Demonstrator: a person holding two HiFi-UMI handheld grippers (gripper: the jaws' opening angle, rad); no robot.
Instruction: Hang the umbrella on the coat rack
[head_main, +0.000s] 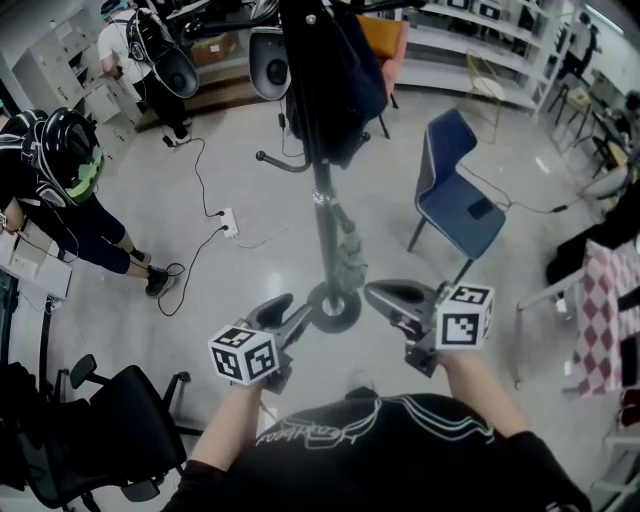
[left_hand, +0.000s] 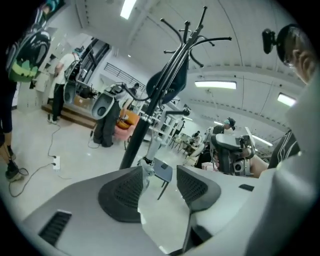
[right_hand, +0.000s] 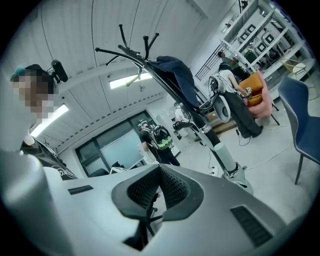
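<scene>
The coat rack's pole (head_main: 322, 210) rises from a round base (head_main: 333, 308) straight ahead of me. A dark navy folded umbrella (head_main: 335, 80) hangs from its upper hooks; it also shows in the left gripper view as the umbrella (left_hand: 167, 85) and in the right gripper view as the umbrella (right_hand: 176, 75). My left gripper (head_main: 285, 310) is held low on the near left of the base, well below the umbrella; in its own view the left gripper (left_hand: 160, 170) is open and empty. My right gripper (head_main: 385, 293) is on the base's near right; its own view shows the right gripper (right_hand: 160, 167) shut on nothing.
A blue chair (head_main: 455, 190) stands to the right of the rack. A black office chair (head_main: 100, 430) is at the near left. A person with a backpack (head_main: 60, 170) stands at the left. A power strip (head_main: 228, 222) and cables lie on the floor. A checkered cloth (head_main: 600, 310) is at the right.
</scene>
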